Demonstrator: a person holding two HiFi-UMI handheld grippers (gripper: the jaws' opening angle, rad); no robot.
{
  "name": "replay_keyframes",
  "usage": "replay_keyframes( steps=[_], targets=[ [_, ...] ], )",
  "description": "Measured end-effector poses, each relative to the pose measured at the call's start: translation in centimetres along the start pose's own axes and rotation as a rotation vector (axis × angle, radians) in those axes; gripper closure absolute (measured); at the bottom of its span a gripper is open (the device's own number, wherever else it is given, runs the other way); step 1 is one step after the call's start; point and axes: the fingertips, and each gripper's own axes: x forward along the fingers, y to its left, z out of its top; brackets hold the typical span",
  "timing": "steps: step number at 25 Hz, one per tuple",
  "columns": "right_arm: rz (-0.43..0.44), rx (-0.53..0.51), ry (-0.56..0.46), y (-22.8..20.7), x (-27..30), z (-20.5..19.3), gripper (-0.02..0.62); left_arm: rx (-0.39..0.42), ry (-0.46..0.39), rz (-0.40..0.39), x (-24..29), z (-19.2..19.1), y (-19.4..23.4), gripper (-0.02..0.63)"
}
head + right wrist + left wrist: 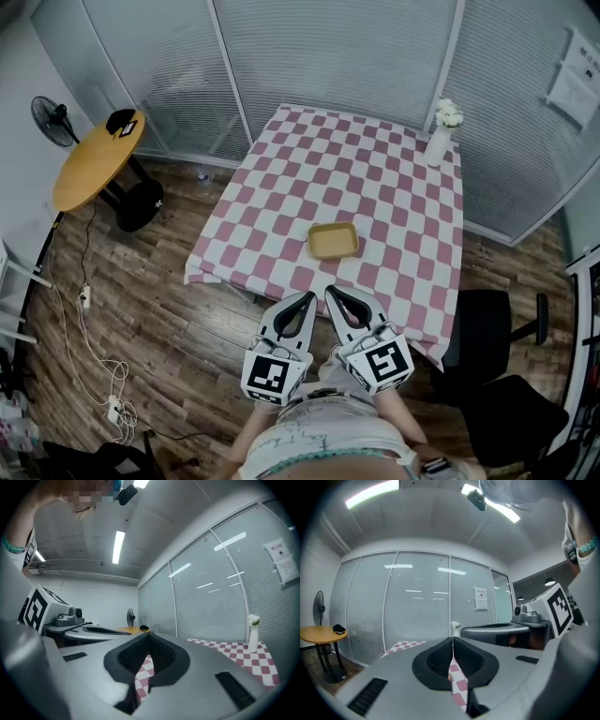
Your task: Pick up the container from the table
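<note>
Ahead of both claws, the container [333, 241] is lying crosswise on the table [394, 178]; left gripper [307, 298] and right gripper [334, 292] are pointing toward it, jaws closed and empty, right nearer

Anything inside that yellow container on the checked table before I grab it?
Nothing shows inside the yellow container: its shallow floor looks bare in the head view. Its near wall may hide a thin strip.
</note>
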Motion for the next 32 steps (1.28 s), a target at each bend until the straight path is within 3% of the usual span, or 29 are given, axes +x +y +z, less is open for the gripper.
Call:
replay_keyframes(
  steps=[9, 16, 20, 26, 32],
  targets=[
    [0.042, -0.025, -0.002, -3.9, 1.7, 0.3, 0.603, -0.02, -0.008, 0.024, 4.3, 0.6, 0.5, 0.59],
    [0.078, -0.01, -0.013, -6.2, 2.0, 0.5, 0.603, 0.041, 0.002, 0.09, 6.3, 0.7, 0.5, 0.59],
    [0.057, -0.004, -0.011, -7.5, 2.0, 0.4, 0.603, 0.027, -0.028, 0.081, 7.3, 0.8, 0.4, 0.589],
    [0.035, 0.008, 0.003, -8.0, 2.9, -0.2, 0.603, -0.002, -0.002, 0.043, 8.4, 0.3, 0.9, 0.589],
    [-0.04, 0.0, 0.003, -9.1, 4.8, -0.4, 0.603, 0.003, -0.021, -0.027, 10.4, 0.5, 2.8, 0.589]
  ],
)
